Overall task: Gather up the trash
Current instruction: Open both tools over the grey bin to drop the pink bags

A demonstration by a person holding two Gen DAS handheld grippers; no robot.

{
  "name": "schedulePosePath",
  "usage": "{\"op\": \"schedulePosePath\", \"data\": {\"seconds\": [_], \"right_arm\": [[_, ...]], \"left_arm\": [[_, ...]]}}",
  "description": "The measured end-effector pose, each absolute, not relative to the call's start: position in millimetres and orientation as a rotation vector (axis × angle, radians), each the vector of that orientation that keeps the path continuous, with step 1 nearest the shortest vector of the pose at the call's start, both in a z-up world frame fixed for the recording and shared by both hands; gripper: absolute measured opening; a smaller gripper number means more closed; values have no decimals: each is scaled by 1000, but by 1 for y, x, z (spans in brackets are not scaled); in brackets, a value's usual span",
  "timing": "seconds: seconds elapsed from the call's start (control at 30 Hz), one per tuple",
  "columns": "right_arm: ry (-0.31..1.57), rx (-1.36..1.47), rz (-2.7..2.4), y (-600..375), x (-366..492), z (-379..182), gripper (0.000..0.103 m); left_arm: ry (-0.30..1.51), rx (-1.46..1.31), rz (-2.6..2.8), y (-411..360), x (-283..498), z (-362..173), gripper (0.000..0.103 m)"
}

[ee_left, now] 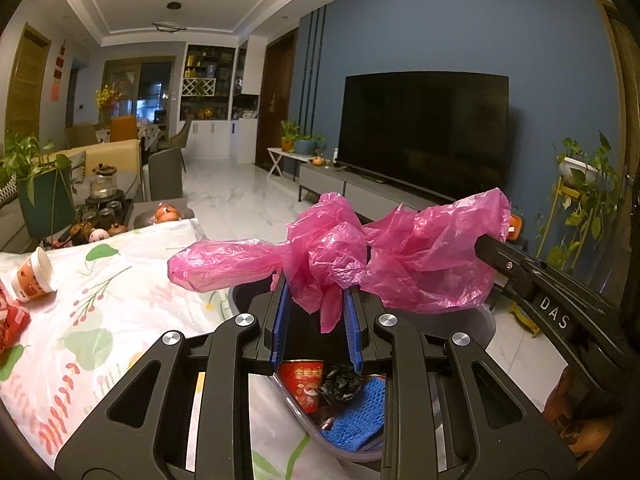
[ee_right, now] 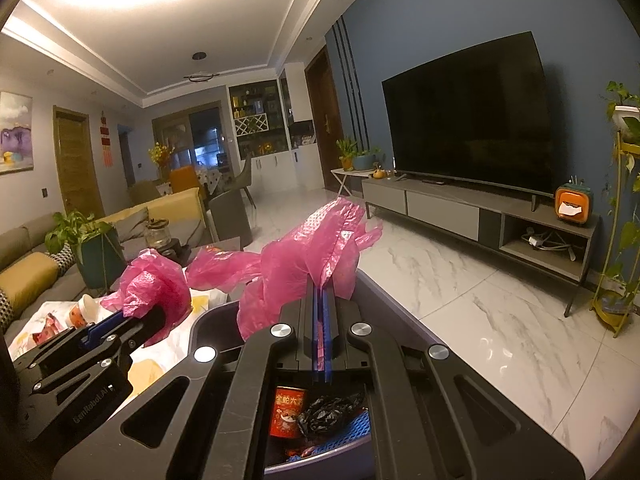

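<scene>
Pink plastic bag point(ee_left: 348, 256), thin and crinkled, hangs stretched between two handheld grippers above a dark, rounded trash bin point(ee_right: 204, 320). Left gripper point(ee_left: 318, 300) pinches a bunched wad of the film between its blue ribbed pads, the jaws narrowed on it. Right gripper point(ee_right: 322, 300) clamps another fold, its pads pressed nearly flat together. Inside the bin lie a red printed can point(ee_right: 289, 412), a crumpled black bag point(ee_right: 330, 410) and blue mesh point(ee_left: 356, 412). Beside the bin, a floral cloth point(ee_left: 120, 280) carries a tipped paper cup point(ee_left: 35, 274).
</scene>
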State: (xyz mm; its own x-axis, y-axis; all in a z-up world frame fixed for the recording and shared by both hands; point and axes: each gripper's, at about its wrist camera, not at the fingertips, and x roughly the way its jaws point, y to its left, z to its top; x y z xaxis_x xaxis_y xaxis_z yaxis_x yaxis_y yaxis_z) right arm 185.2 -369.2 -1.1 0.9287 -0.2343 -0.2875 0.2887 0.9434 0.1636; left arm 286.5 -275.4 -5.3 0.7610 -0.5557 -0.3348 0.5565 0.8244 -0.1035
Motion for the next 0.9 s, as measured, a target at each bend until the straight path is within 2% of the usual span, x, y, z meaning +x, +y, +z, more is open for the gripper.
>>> {"op": "schedulePosePath", "data": {"seconds": [0.4,0.5,0.57,0.67,0.7,0.73,0.8,0.9], "right_arm": [[294,207,-251,-376,192,-2,3],[295,211,-249,-377,195,-3,7],[301,215,-251,-378,197,-4,7],[303,222,-257,-380,197,-7,15],[300,226,-260,-381,196,-7,24],[295,230,-261,-381,194,-7,31],[289,233,-264,-383,192,-8,31],[286,235,-265,-383,189,-6,34]], "left_arm": [[368,17,-625,-283,296,-15,25],[376,12,-634,-283,297,-18,28],[382,10,-634,-283,299,-19,32],[383,9,-639,-282,301,-21,47],[380,8,-638,-281,300,-21,54],[374,7,-635,-280,300,-22,55],[375,3,-638,-277,299,-23,57],[370,-5,-627,-273,296,-24,67]]}}
